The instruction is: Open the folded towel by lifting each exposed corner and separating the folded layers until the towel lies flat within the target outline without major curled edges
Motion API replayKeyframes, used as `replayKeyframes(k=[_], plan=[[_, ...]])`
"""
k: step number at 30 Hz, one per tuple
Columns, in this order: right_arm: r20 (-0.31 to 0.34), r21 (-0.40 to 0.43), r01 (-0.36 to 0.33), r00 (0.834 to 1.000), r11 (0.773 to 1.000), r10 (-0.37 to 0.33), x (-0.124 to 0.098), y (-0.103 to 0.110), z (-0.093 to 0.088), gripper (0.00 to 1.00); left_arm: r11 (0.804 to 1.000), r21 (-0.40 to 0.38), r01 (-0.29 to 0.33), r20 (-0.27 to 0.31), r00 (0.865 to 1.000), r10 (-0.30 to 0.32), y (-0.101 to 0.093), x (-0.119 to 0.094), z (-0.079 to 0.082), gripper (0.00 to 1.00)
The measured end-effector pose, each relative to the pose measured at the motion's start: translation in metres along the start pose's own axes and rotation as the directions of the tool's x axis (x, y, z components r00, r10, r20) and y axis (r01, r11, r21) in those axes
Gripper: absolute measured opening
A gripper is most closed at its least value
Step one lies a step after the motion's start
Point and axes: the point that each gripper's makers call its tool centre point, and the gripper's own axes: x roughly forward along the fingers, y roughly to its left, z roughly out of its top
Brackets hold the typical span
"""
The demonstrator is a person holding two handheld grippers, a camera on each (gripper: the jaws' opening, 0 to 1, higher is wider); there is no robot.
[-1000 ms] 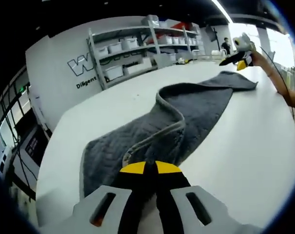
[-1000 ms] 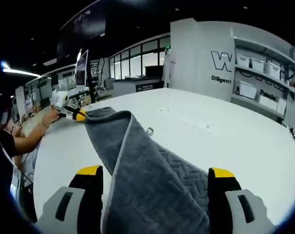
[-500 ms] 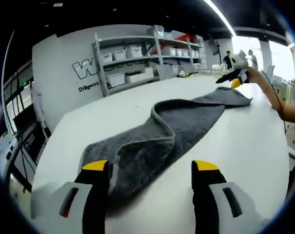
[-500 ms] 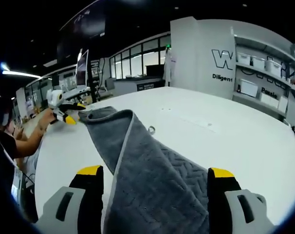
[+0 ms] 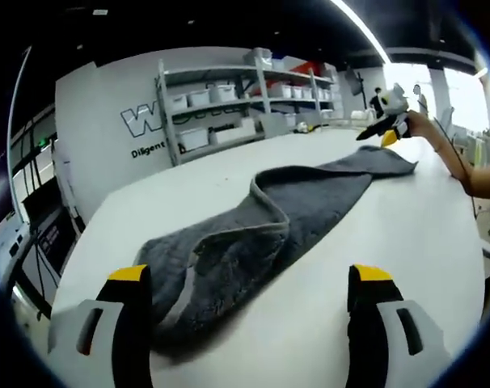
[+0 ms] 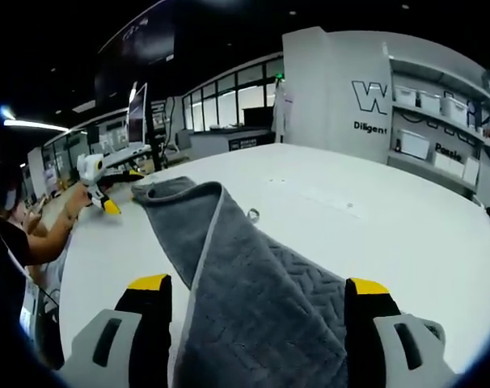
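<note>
I judge the task as about half done. The grey towel lies stretched in a long strip across the white tabletop, but it is not flat yet. In the left gripper view one long edge is folded over itself, and the pale border makes a curved ridge along the middle of the strip. The end near my left gripper is bunched and wrinkled. In the right gripper view the same fold shows as a raised flap of the towel with its light hem turned up. I see no target outline on the tabletop, so I cannot say if the towel sits inside it. What is left, I think, is to turn this folded layer over and to smooth the curled edge.

My left gripper is wide open and holds nothing; the bunched end of the towel lies between its jaws, near the left one, and I cannot tell if it touches. My right gripper is also wide open, with the towel passing between its jaws, not pinched. Across the tabletop, the right gripper appears at the far end of the towel.
</note>
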Motion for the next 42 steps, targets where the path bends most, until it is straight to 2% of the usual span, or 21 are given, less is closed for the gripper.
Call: replayKeyframes(k=[4,9,13,19,27,30,32,38,41,42], plan=[[0.0,0.0,-0.002,1.0,1.0,0.002,0.0,0.0,0.0,0.89,1.0,0.03,-0.001,-0.014,1.0,0.002,0.002,0.002,0.004,0.99],[-0.002,0.004,-0.001,1.0,1.0,0.001,0.0,-0.002,-0.001,0.89,1.0,0.005,0.002,0.002,1.0,-0.002,0.008,0.008,0.012,0.95],[-0.006,0.003,-0.005,1.0,1.0,0.005,0.0,-0.002,-0.001,0.89,1.0,0.001,-0.018,-0.047,0.999,0.018,0.018,0.018,0.01,0.95],[-0.018,0.006,-0.007,1.0,1.0,0.007,0.002,-0.002,-0.004,0.88,0.999,-0.045,0.02,-0.017,1.0,-0.02,0.027,0.027,0.023,0.91],[-0.022,0.006,-0.01,1.0,1.0,0.011,0.003,-0.002,-0.005,0.88,0.997,-0.081,0.018,-0.051,0.998,-0.022,0.048,0.038,0.015,0.88],[-0.03,0.006,-0.009,0.999,1.0,0.009,0.005,-0.003,-0.007,0.88,0.995,-0.098,0.011,-0.034,0.999,-0.014,0.055,0.041,0.015,0.86],[-0.034,0.01,-0.01,0.999,1.0,0.01,0.006,-0.004,-0.008,0.88,0.992,-0.119,0.031,-0.035,0.999,-0.036,0.054,0.042,0.012,0.81],[-0.038,0.008,-0.011,0.999,1.0,0.011,0.006,-0.003,-0.009,0.87,0.992,-0.119,0.047,-0.052,0.997,-0.053,0.054,0.044,0.004,0.65],[-0.045,0.009,-0.01,0.999,1.0,0.01,0.006,-0.004,-0.01,0.87,0.989,-0.119,0.089,-0.056,0.994,-0.096,0.043,0.044,0.002,0.51],[-0.046,0.009,-0.009,0.999,1.0,0.01,0.006,-0.004,-0.011,0.87,0.988,-0.118,0.099,-0.058,0.993,-0.106,0.04,0.044,0.001,0.43]])
